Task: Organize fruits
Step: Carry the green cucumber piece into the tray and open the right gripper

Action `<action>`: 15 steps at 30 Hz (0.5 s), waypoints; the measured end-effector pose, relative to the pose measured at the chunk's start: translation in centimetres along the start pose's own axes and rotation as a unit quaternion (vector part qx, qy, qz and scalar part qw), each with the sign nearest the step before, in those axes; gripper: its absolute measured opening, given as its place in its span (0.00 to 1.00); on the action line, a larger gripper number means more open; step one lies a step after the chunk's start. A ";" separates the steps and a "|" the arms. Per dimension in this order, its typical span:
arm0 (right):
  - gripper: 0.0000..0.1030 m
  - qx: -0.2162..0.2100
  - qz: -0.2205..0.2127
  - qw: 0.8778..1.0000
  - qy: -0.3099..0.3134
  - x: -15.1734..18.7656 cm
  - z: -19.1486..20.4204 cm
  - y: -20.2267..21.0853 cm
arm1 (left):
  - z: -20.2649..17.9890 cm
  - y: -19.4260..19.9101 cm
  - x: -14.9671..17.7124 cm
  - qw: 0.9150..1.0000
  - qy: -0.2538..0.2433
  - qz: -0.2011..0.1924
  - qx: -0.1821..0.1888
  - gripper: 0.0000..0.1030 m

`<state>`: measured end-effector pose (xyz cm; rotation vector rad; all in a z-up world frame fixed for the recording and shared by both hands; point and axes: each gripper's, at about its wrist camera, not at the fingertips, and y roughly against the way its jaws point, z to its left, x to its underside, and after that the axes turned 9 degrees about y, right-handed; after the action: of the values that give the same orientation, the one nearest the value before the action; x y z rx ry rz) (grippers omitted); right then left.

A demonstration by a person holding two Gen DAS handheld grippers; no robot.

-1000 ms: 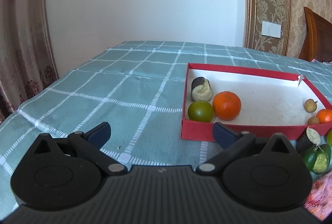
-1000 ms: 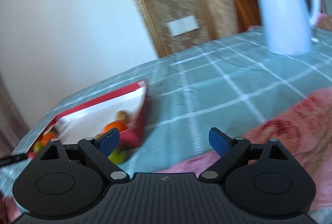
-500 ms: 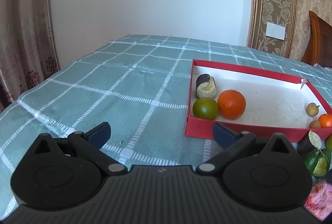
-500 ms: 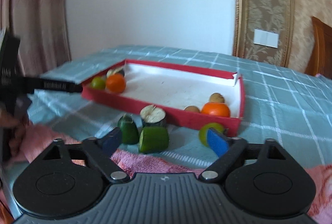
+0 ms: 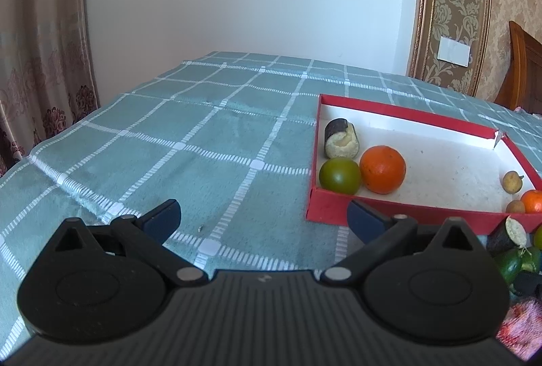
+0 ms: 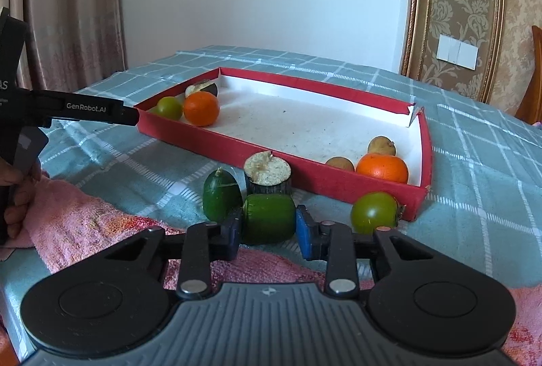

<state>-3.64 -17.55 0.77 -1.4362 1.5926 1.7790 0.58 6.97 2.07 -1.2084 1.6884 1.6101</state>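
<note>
Just behind green cucumber piece (image 6: 268, 217): dark stub (image 6: 267, 174), red tray (image 6: 325, 178).

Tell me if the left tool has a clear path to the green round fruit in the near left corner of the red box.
Probably yes. The left tool is open and empty, with only bare tablecloth before it. The green round fruit sits ahead to its right, behind the red box wall, so it must come in from above.
</note>
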 end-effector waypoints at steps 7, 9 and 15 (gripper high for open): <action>0.30 0.018 -0.045 0.999 -0.020 -1.5 -1.7 2.1 | -0.1 0.1 0.1 1.000 -0.004 0.000 -0.002 1.00; 0.30 0.037 -0.061 0.997 -0.026 -2.4 -2.8 2.5 | -0.2 0.2 0.1 1.000 -0.006 -0.002 -0.002 1.00; 0.30 0.074 -0.058 0.994 -0.059 -4.1 -6.9 0.7 | -0.3 0.1 0.1 1.000 -0.007 -0.002 -0.002 1.00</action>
<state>0.58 -22.45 5.57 -1.3023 1.5146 1.6142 0.49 6.65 2.08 -1.1988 1.6737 1.6178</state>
